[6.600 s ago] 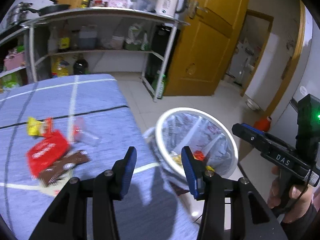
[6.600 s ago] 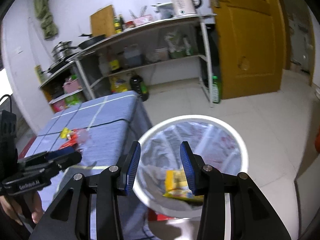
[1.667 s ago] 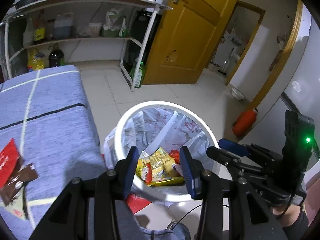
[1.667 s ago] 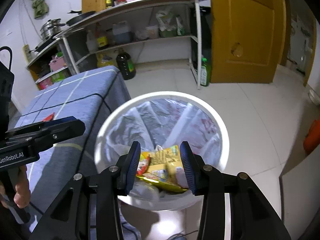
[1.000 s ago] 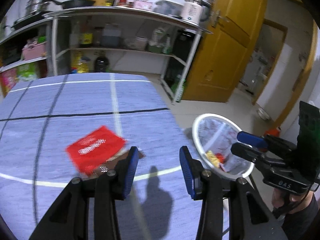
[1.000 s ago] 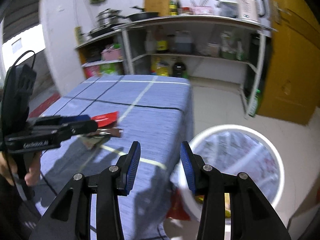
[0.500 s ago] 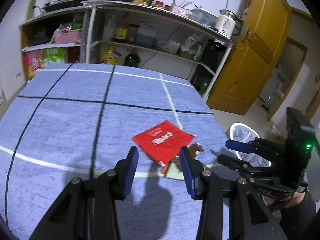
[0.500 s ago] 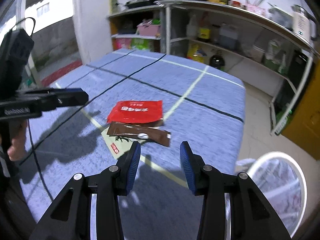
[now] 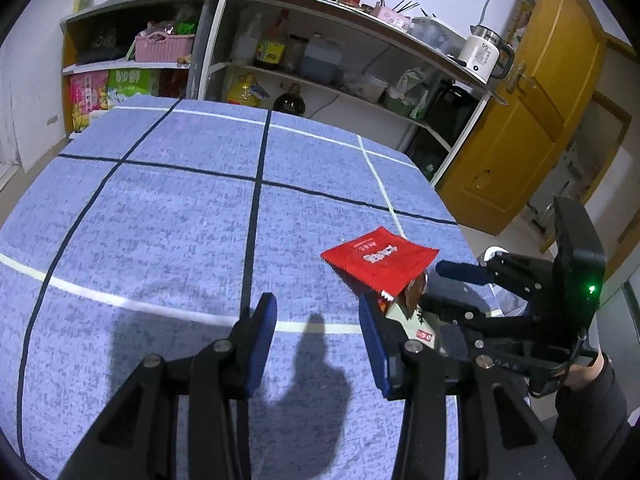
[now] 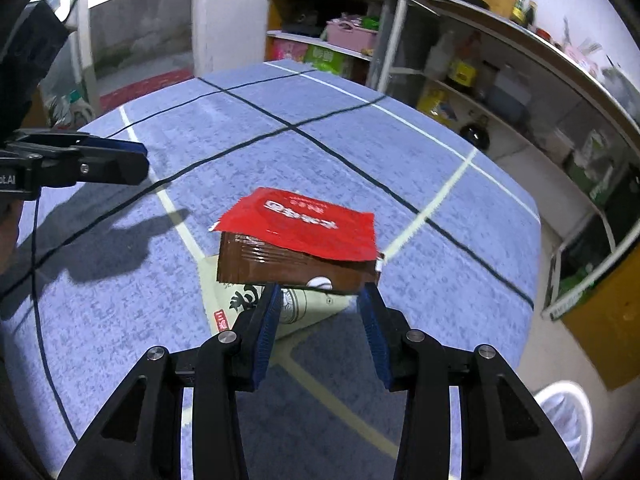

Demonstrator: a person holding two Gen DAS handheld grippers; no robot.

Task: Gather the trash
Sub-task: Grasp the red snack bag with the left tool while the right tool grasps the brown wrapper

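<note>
— Two grippers, then; how do they stand?
— Both have their jaws apart and hold nothing. The right gripper point(image 10: 318, 312) points down at a stack of three wrappers, its fingertips just short of the stack's near edge.
— Which wrapper is closest to it?
— The pale wrapper point(image 10: 296, 306) at the bottom shows between the jaws. On it lies the brown wrapper point(image 10: 288, 266), and the red wrapper point(image 10: 304, 224) lies on top, partly covering the brown one.
— And the left gripper point(image 9: 318, 326)?
— It hangs over bare blue cloth on the worktop point(image 9: 168, 216), with the stack just past its right finger. From there, the red wrapper point(image 9: 380, 260) lies beyond that finger's tip.
— Anything farther out?
— A white bin point(image 10: 568, 416) stands on the floor off the worktop's edge; kitchen shelves point(image 9: 332, 76) line the wall behind.
</note>
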